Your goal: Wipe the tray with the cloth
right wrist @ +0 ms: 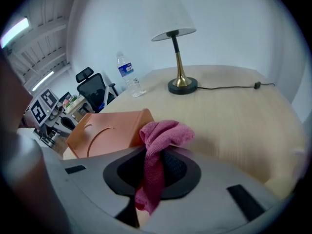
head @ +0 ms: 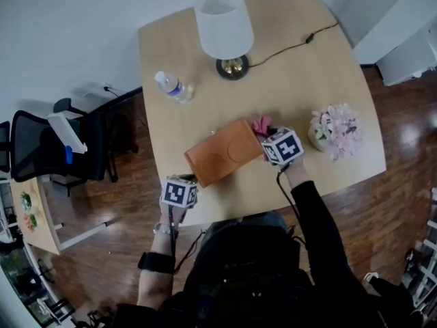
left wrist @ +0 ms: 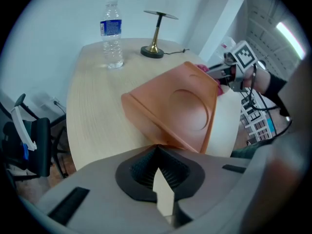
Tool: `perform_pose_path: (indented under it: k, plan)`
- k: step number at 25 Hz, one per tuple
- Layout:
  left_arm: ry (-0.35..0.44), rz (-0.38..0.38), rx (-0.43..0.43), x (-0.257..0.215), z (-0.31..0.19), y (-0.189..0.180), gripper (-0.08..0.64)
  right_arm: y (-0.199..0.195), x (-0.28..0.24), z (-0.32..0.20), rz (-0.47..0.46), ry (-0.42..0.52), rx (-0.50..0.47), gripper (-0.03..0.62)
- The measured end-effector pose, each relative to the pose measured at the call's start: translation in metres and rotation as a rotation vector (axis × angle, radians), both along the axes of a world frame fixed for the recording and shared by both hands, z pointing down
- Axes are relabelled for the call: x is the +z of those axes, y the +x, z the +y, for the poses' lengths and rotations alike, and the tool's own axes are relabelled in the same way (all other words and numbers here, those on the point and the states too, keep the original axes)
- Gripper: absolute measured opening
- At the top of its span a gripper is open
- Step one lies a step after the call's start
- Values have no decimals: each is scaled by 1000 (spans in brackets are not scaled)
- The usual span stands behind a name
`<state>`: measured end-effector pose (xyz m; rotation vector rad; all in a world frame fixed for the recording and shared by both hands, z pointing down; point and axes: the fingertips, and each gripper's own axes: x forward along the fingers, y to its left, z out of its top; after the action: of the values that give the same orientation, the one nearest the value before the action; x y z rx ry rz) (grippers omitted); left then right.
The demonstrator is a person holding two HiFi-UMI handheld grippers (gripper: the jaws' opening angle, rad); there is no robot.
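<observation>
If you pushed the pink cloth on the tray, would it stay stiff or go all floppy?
Probably floppy: the cloth droops in soft folds where the right gripper pinches it. It looks thin, so it is likely light. Pushed across the tray, it would probably bunch up rather than stay flat.

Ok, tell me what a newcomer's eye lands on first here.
First, the orange tray at the near edge of the table, tipped up with one corner pinched in the left gripper. Next, the bright pink cloth, bunched in the right gripper at the tray's other end. Behind them, a white-shaded lamp stands at the table's far side.
</observation>
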<state>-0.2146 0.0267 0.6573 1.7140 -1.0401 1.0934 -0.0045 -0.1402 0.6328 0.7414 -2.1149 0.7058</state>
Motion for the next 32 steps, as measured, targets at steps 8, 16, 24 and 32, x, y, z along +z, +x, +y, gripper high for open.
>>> perform_pose_path:
  k: [8,16,24,32]
  plan:
    - [-81,73,185,7,36,90,0,-32,-22,-51,71,135,-322,58]
    - [-79,79,213,-23,36,61,0,-40,-36,-68,47,172,-218,63]
    - [91,-21,73,-35,-77,-25,0,44,-25,-6,52,29,201,64]
    - [47,10,132,-12,-79,2,0,-4,9,62,-49,-98,142,64]
